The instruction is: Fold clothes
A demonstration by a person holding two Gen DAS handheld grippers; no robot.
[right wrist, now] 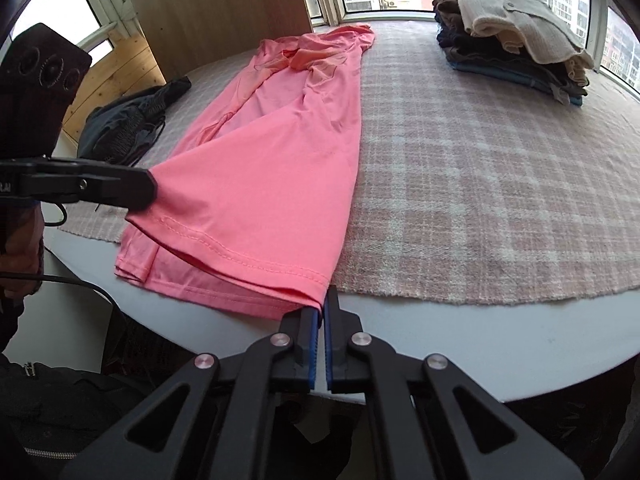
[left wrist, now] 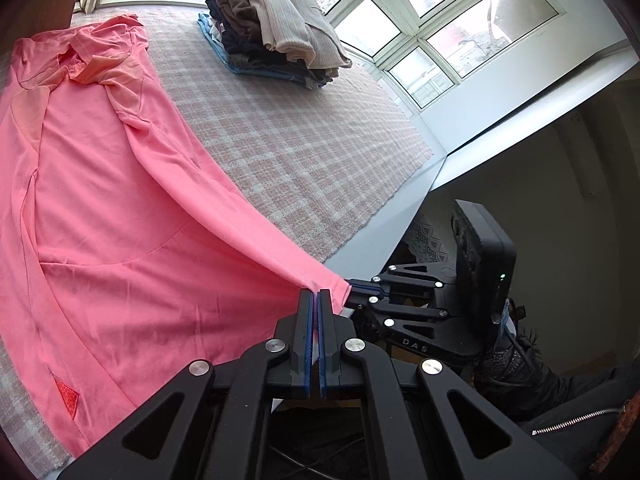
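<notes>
While a checked cloth (right wrist: pixel 480 168) covers the white table (right wrist: pixel 440 344), a pink shirt (right wrist: pixel 260 184) lies lengthwise on it, collar toward 12 o'clock, hem at the near edge. At 1 o'clock sits a stack of folded clothes (right wrist: pixel 516 36); at 10 o'clock, a dark garment (right wrist: pixel 128 128). Both the left gripper (left wrist: pixel 317 294) and right gripper (right wrist: pixel 322 304) are pressed together, each pinching a hem corner
</notes>
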